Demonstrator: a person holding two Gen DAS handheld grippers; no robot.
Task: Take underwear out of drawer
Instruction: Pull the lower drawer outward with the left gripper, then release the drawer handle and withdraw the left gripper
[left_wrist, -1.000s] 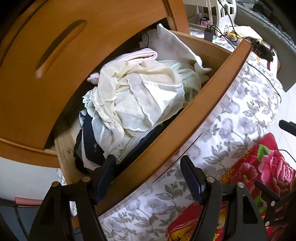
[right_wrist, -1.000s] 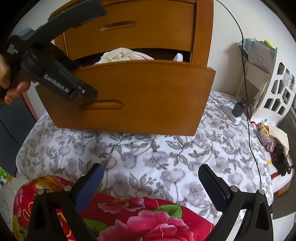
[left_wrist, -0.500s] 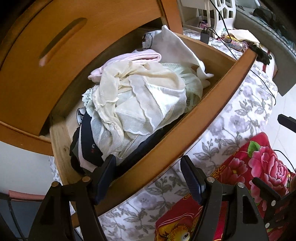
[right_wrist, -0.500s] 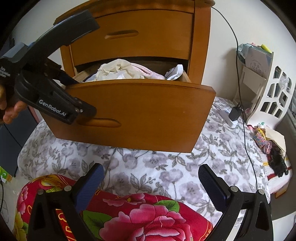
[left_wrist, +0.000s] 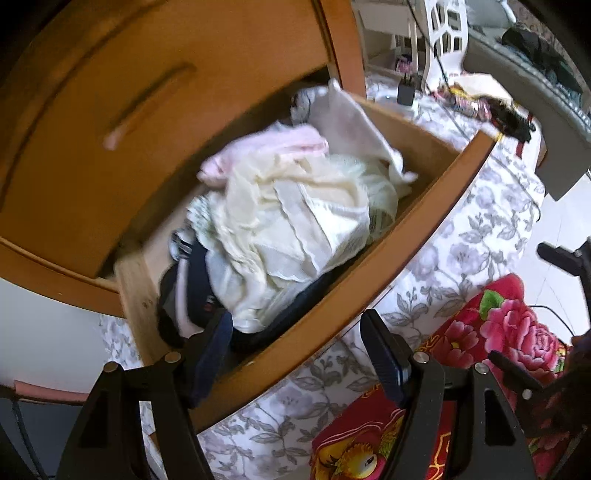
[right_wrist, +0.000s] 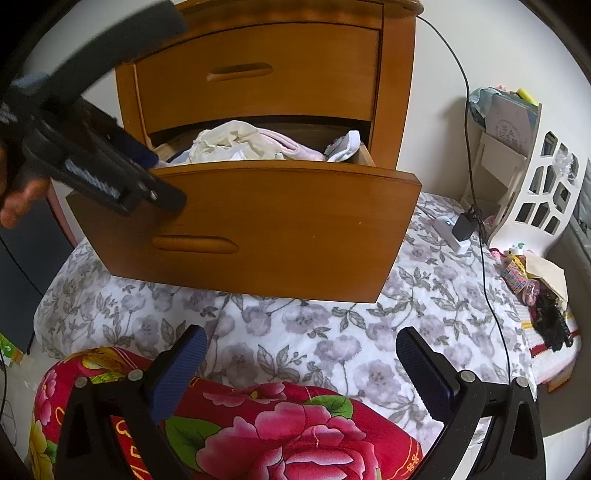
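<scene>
- The lower curved orange-brown wooden drawer (right_wrist: 280, 229) of the bedside chest stands pulled out over the grey-flowered white bedspread (right_wrist: 295, 332); opening it looks done.
- The underwear, a heap of cream mesh and lace pieces (left_wrist: 295, 229) with a pale pink folded piece (left_wrist: 273, 147) behind and dark navy ones (left_wrist: 192, 288) at the near left corner, lies inside the drawer; nothing has been lifted out yet.
- The left tongs (left_wrist: 295, 350) are spread and empty, poised above the drawer's front edge, one finger over the dark clothes, the other outside the front panel.
- The right tongs (right_wrist: 299, 369) are spread and empty too, well in front of the drawer, over the red rose-printed quilt (right_wrist: 277, 435).
- Left to do, I judge: reach into the drawer, pinch a piece, and carry it out.
</scene>
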